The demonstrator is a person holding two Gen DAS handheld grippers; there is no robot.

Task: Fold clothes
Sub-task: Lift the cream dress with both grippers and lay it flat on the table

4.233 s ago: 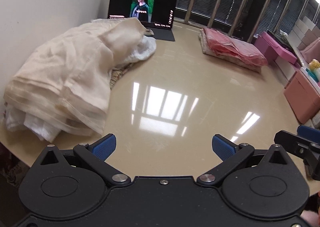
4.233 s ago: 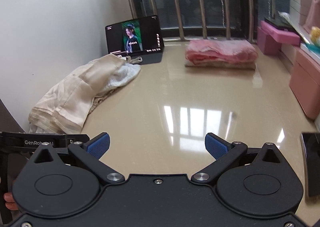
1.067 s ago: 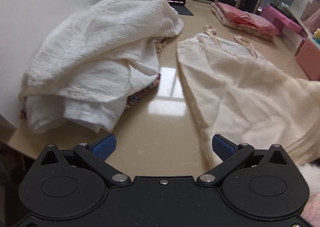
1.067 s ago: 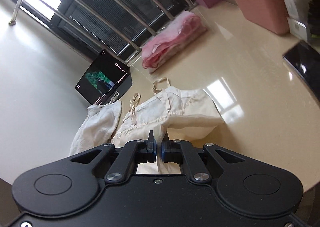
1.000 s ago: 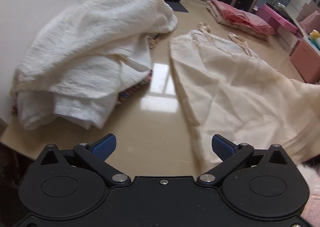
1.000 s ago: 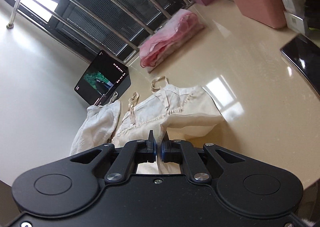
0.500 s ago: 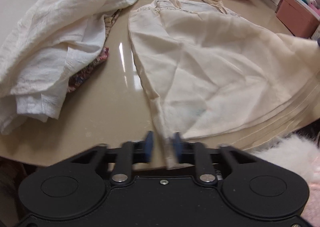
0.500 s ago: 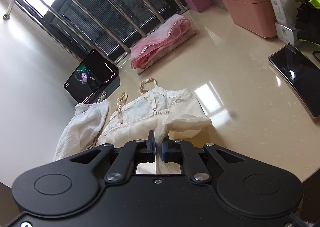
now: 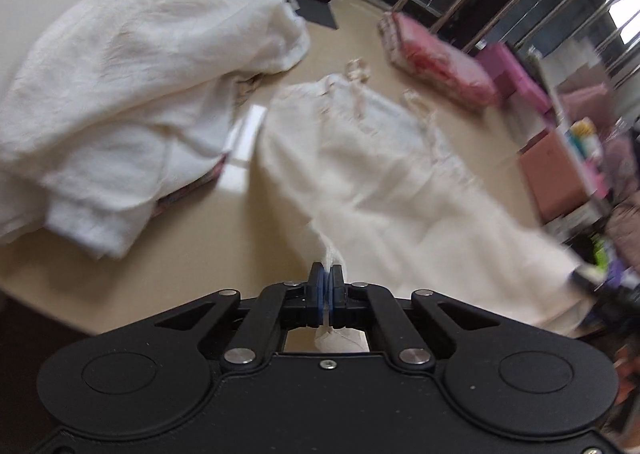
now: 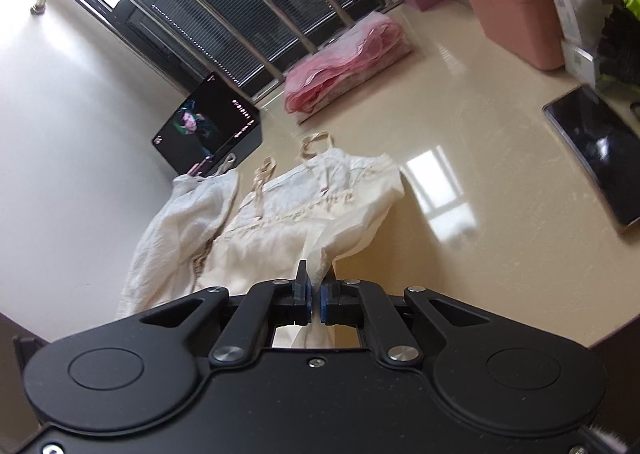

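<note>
Both grippers are clamped on the cream dress's hem: left gripper (image 9: 327,286), right gripper (image 10: 315,300). The dress (image 10: 304,210) lies spread ahead of them, unfolded; a pink pile (image 10: 344,62) beyond looks folded; the white heap (image 9: 132,94) to the left waits

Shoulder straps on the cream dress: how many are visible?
2. Both lie at the far end of the cream dress: one strap on the side nearer the pink folded pile, the other strap nearer the white garment. None looks hidden.
</note>
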